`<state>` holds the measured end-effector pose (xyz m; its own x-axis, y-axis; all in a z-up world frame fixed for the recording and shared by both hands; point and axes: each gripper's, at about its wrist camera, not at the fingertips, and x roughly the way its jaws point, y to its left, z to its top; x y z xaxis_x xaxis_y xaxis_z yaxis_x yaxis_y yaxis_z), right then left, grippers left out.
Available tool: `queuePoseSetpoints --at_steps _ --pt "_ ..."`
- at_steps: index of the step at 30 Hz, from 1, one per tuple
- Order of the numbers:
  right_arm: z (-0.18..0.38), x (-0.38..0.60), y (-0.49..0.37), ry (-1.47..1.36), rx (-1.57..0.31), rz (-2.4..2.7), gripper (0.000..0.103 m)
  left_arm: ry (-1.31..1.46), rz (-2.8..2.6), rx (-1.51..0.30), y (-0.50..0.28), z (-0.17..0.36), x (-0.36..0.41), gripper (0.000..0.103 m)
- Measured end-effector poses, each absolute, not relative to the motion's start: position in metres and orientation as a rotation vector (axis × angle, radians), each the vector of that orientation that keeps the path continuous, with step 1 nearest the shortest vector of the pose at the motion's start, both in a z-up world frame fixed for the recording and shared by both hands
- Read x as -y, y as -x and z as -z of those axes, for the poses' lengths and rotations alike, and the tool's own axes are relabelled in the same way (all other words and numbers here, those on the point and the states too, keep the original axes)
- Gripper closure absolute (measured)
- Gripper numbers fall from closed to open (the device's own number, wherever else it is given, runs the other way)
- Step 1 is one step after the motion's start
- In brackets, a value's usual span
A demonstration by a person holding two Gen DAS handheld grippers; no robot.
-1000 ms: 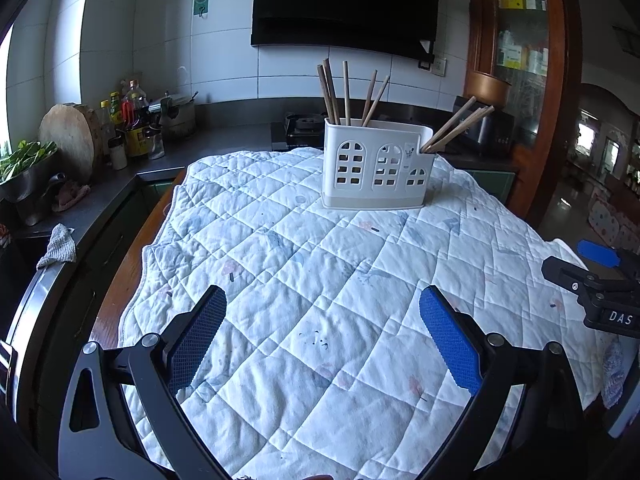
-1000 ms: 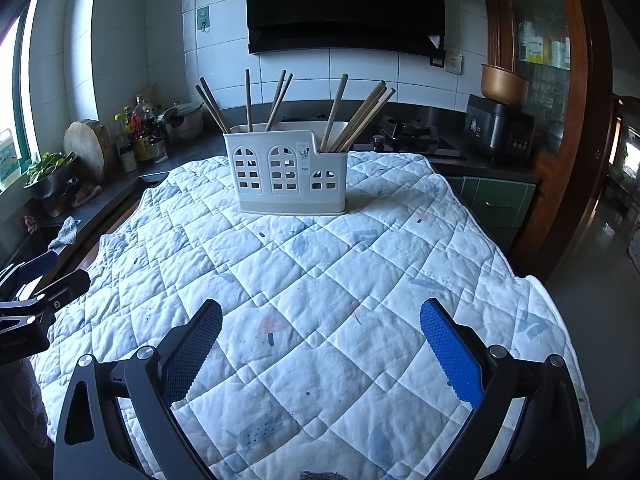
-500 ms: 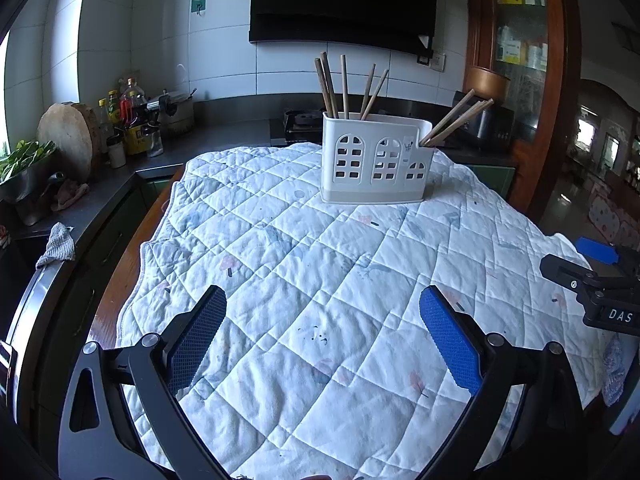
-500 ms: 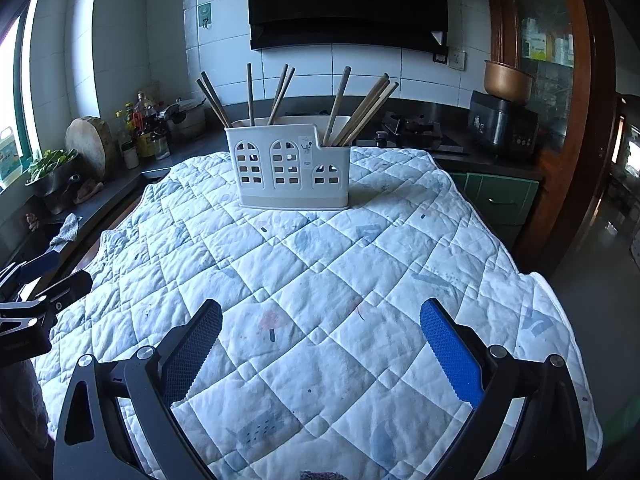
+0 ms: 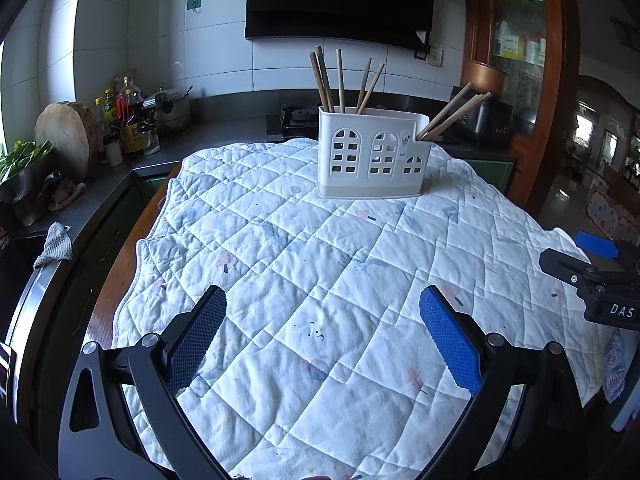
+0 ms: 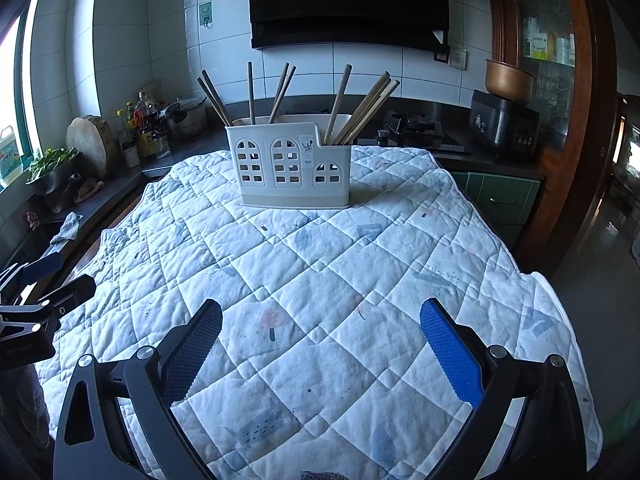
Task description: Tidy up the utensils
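A white utensil holder [image 5: 372, 158] with arched window cut-outs stands at the far end of the quilted table; it also shows in the right wrist view [image 6: 290, 168]. Several wooden chopsticks [image 5: 342, 80] stand in its tall section, and more chopsticks [image 5: 454, 116] lean out of its low right section. In the right wrist view the chopsticks [image 6: 360, 106] lean right. My left gripper [image 5: 322, 336] is open and empty over the near table. My right gripper [image 6: 320, 344] is open and empty, well short of the holder.
A white quilted cloth [image 5: 320, 264] covers the table. A counter on the left holds bottles [image 5: 128, 120], a round wooden board [image 5: 66, 136] and a bowl of greens [image 5: 20, 168]. A stove [image 6: 412, 128] and a dark appliance [image 6: 504, 126] sit behind the table.
Both grippers have risen and tilted slightly, so the holder sits a little lower in both views. Both stay open and empty.
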<state>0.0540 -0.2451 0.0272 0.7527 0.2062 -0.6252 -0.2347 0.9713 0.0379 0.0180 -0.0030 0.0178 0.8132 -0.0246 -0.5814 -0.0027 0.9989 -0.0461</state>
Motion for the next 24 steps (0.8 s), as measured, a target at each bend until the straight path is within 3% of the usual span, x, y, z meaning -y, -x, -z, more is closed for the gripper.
queuePoseSetpoints --at_steps 24 --pt "-0.0212 0.2420 -0.0572 0.045 -0.691 -0.257 0.007 0.039 0.020 -0.654 -0.0231 -0.0098 0.0080 0.007"
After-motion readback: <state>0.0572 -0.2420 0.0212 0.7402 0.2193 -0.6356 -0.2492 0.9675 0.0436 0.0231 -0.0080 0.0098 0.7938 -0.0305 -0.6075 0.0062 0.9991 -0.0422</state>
